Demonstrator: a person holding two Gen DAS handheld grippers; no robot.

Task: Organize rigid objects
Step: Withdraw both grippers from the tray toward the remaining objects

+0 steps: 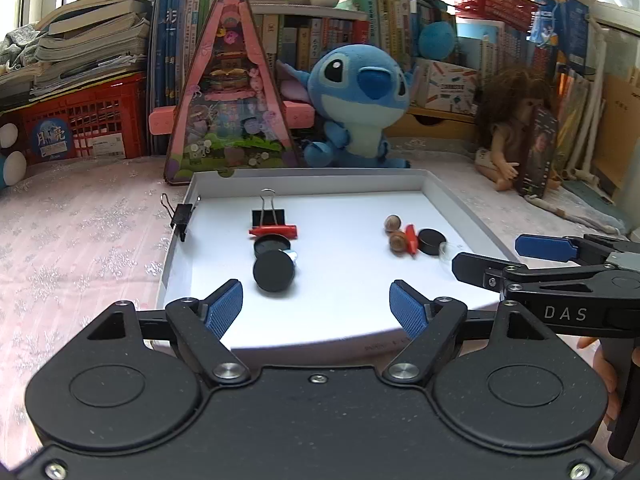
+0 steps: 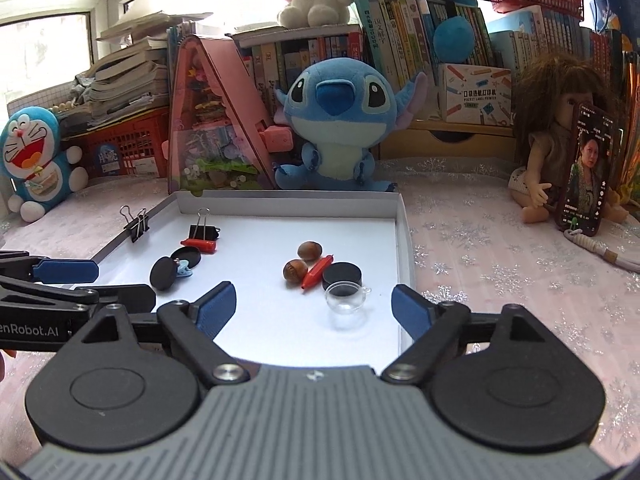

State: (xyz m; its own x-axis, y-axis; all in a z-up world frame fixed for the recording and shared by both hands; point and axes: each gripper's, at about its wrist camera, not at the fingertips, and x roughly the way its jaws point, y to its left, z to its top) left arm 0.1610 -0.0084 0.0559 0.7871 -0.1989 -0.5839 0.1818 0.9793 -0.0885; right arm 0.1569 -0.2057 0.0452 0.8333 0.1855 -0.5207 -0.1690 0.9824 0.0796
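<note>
On the white floor of the shallow tray (image 2: 402, 240) the small things lie in two loose clusters. Toward the right wall: two brown nuts (image 2: 309, 251), one red peg (image 2: 317, 273) leaning against them, one black disc (image 2: 342, 275) and one tiny clear glass cup (image 2: 346, 299) just in front of it. Toward the left: one black binder clip (image 2: 203, 231) standing on the floor, a second red peg (image 2: 199, 244) lying beside it, and two more black discs (image 2: 163, 275) — one tilted on edge over a small pale-blue piece, one flat behind it. A second binder clip (image 2: 136, 222) is clamped on the tray's left wall. So I count two clips, two pegs, two nuts, three discs, one cup.

The right claw (image 2: 314, 308) hangs wide and empty just short of the cup; the left claw (image 1: 316, 306) is likewise wide and empty, near the tilted disc.

The risks, as I judge them: the cup is see-through, so a closing finger could tip it or shove it into the disc. The nuts are round and would roll if the peg resting on them is nudged. The tilted disc looks ready to drop flat at a touch — and the two claws sit near each other over the tray's front edge, so they could collide. Beyond the tray, on the table, sit a blue plush (image 2: 340, 120), a doll and a propped phone (image 2: 585, 168)
</note>
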